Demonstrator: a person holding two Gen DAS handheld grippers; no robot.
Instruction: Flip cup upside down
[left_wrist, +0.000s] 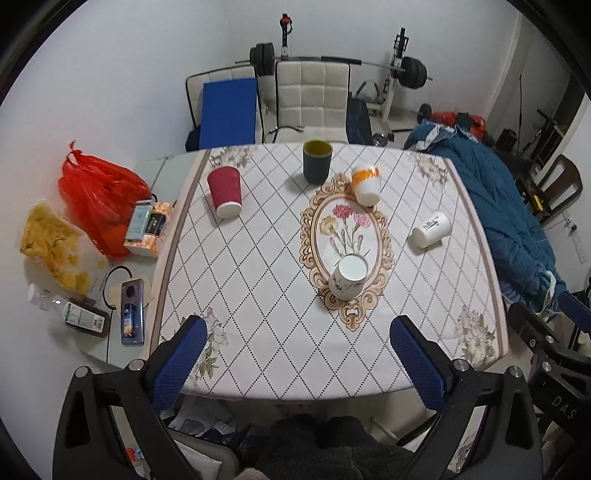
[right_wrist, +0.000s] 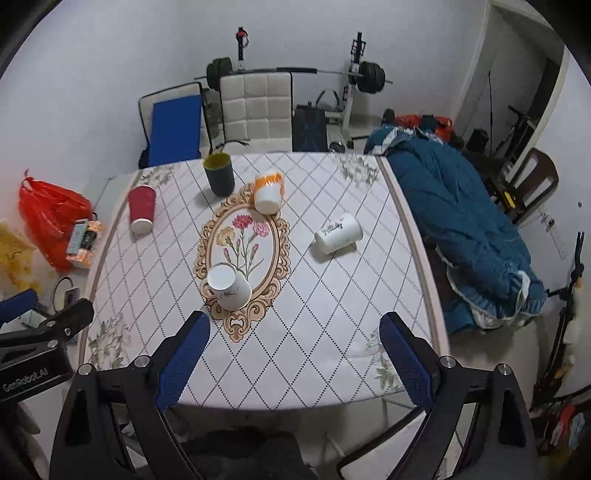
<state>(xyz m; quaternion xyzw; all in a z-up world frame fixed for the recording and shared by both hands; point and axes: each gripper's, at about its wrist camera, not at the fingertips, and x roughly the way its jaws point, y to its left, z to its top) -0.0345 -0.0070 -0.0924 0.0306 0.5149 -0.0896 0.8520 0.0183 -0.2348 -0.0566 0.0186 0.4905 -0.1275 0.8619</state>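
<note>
Five cups stand on the table (left_wrist: 258, 295), which wears a diamond-patterned cloth with an oval flower medallion (left_wrist: 345, 236) in the middle. Four are already bottom-up: the red cup (left_wrist: 224, 191) at the far left, the orange cup (left_wrist: 365, 184) on the far rim of the medallion, the white cup (left_wrist: 431, 229) out to the right, and the near cup (left_wrist: 349, 277) on the medallion's near end. The dark cup (left_wrist: 317, 161), green outside and yellow within, stands at the far edge with its mouth up, the only one not turned over.

The left gripper (left_wrist: 299, 350) hangs over the near edge of the table with its blue pads spread wide and nothing between them; the near cup sits beyond its fingertips, well apart. The right gripper (right_wrist: 293, 349) is likewise spread and empty above the near edge, and the near cup (right_wrist: 229, 286) lies just beyond its left finger (right_wrist: 183, 363). In the right wrist view the dark cup (right_wrist: 219, 174) is far off, behind the medallion, with the orange cup (right_wrist: 269, 192) just to its right and the red cup (right_wrist: 141, 208) to its left.

Left of the table lie a red bag (left_wrist: 99, 195), a bag of chips (left_wrist: 55, 247) and some small boxes. To the right a blue quilt (left_wrist: 509, 214) is heaped, and chairs and a barbell rack stand against the far wall
</note>
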